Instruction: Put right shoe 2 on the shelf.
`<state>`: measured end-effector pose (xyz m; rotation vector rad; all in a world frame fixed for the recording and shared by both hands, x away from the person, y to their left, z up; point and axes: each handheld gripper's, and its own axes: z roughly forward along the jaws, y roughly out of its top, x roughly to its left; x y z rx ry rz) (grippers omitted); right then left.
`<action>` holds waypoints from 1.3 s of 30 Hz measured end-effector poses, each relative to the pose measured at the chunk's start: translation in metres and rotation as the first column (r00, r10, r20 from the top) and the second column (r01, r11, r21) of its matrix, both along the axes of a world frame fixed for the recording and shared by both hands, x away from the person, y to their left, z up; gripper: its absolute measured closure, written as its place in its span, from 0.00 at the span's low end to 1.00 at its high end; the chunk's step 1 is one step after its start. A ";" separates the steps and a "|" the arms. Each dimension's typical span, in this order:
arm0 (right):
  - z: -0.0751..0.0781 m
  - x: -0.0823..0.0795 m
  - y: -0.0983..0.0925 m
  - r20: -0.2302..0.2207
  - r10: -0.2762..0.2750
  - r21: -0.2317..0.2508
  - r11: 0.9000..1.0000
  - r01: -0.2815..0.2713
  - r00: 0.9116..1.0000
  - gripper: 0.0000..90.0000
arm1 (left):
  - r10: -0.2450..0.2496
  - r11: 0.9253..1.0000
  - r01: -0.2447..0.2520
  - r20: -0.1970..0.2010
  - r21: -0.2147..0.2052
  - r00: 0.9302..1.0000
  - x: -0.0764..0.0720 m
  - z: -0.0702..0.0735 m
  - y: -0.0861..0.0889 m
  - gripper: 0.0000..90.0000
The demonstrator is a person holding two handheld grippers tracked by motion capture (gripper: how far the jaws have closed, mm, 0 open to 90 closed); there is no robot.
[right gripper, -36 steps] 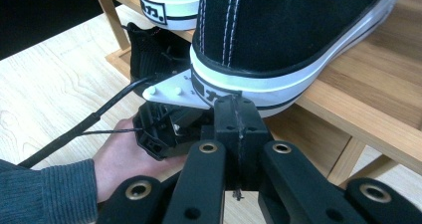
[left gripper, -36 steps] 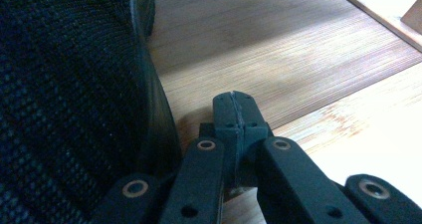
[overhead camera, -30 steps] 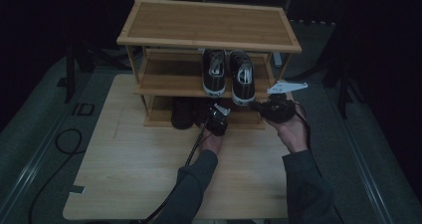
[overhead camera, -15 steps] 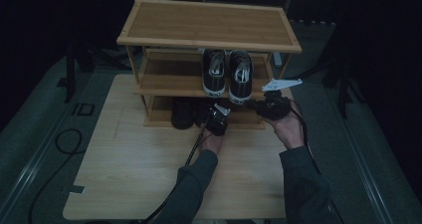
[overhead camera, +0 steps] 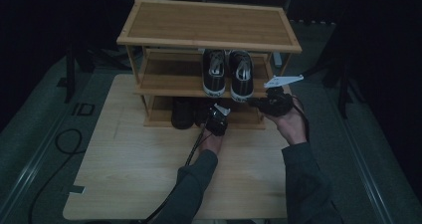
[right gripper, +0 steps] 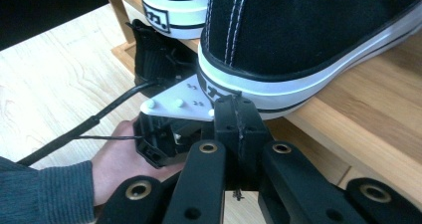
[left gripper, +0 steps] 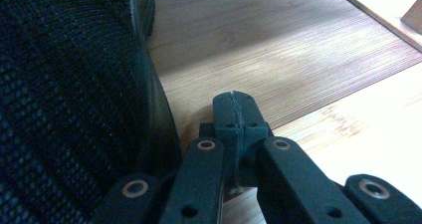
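A pair of black sneakers with white soles stands heel-out on the middle shelf of a wooden shoe rack. My right gripper is shut and empty. Its tips sit right at the white heel of the nearer sneaker; whether they touch it I cannot tell. Dark black shoes sit on the bottom shelf. My left gripper is shut with nothing in it, tips low over the bottom shelf, just right of a black knit shoe.
The rack stands at the far side of a light wooden table. The rack's top shelf is bare. A black cable trails from the left gripper back over the table. Dark floor surrounds the table.
The right gripper has shifted slightly left, closer to the sneaker's heel. The left gripper has stayed where it was.
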<state>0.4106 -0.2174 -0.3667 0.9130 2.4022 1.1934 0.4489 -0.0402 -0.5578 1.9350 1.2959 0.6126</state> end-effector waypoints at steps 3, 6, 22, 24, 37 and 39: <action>0.001 0.001 -0.003 0.005 -0.006 -0.009 1.000 0.006 1.000 1.00 | -0.005 1.000 0.005 -0.004 0.005 1.000 0.000 0.000 0.000 1.00; 0.001 0.002 -0.005 0.005 -0.012 -0.006 1.000 0.012 1.000 1.00 | -0.006 1.000 0.006 -0.005 0.006 1.000 0.000 0.000 0.000 1.00; 0.000 0.007 0.015 -0.002 0.021 -0.022 1.000 -0.021 1.000 1.00 | 0.002 1.000 -0.002 -0.004 0.005 1.000 0.000 0.000 0.000 1.00; 0.000 0.008 0.015 -0.001 0.024 -0.026 0.999 -0.024 1.000 1.00 | 0.000 1.000 0.000 -0.005 0.005 1.000 0.000 0.000 0.000 1.00; -0.001 0.012 0.021 -0.004 0.039 -0.031 0.999 -0.039 0.999 1.00 | 0.005 1.000 -0.005 0.000 0.010 1.000 0.000 0.000 0.000 1.00; -0.001 0.012 0.021 -0.006 0.040 -0.029 0.999 -0.040 0.999 1.00 | 0.005 1.000 -0.005 0.000 0.010 1.000 0.000 0.000 0.000 1.00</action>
